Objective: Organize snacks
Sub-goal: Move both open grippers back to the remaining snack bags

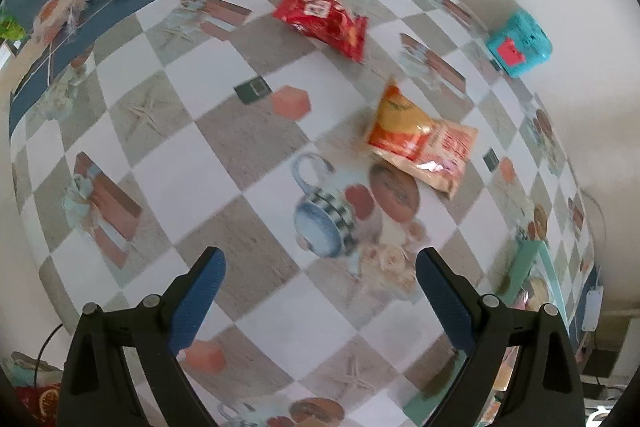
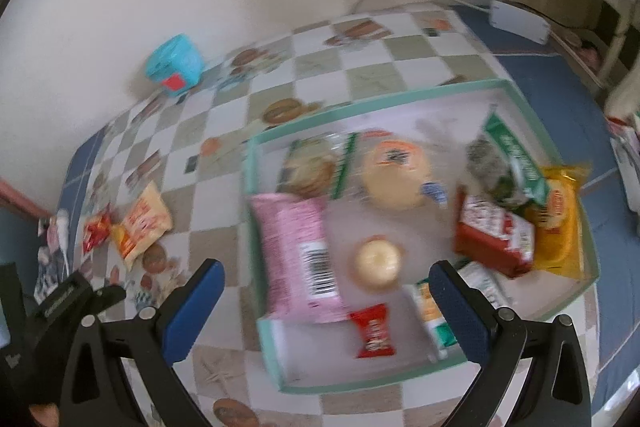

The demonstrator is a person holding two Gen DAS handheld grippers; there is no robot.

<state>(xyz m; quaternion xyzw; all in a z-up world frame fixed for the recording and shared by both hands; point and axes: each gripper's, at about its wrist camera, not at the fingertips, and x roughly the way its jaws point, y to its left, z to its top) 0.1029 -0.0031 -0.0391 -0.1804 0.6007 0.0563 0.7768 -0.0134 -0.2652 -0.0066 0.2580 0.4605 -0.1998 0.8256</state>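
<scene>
Well, left hand-held gripper (image 1: 320, 291): jaws spread wide over the checkered cloth of the bench (image 1: 224, 163), nothing between the blue pads.
Right hand-held gripper (image 2: 326, 301): jaws equally wide apart, holding nothing, poised above the near part of the tray.
Orange snack packet (image 1: 420, 139): lying flat on the bench, ahead of the left hand-held gripper and a little toward its right finger, well apart from the pads.
Red snack packet (image 1: 322, 19): farther out on the bench beyond the orange one, apart from it.
Tray (image 2: 400, 99): a shallow box with a mint-green rim, directly under and ahead of the right hand-held gripper; the view is blurred.
Pink packet (image 2: 298, 251): inside the tray along its left wall, just beyond the right hand-held gripper's left finger.
Small red packet (image 2: 374, 331): in the tray's near part, between the two fingers as seen from the right wrist.
Round pale bun (image 2: 378, 261): mid-tray, just ahead of the gap between the fingers.
Other snacks: a round yellow pack (image 2: 396, 175), green packets and a red-and-yellow pair toward the tray's far and right sides.
Turquoise box (image 2: 174, 65): against the wall at the bench's far edge, well apart from both.
</scene>
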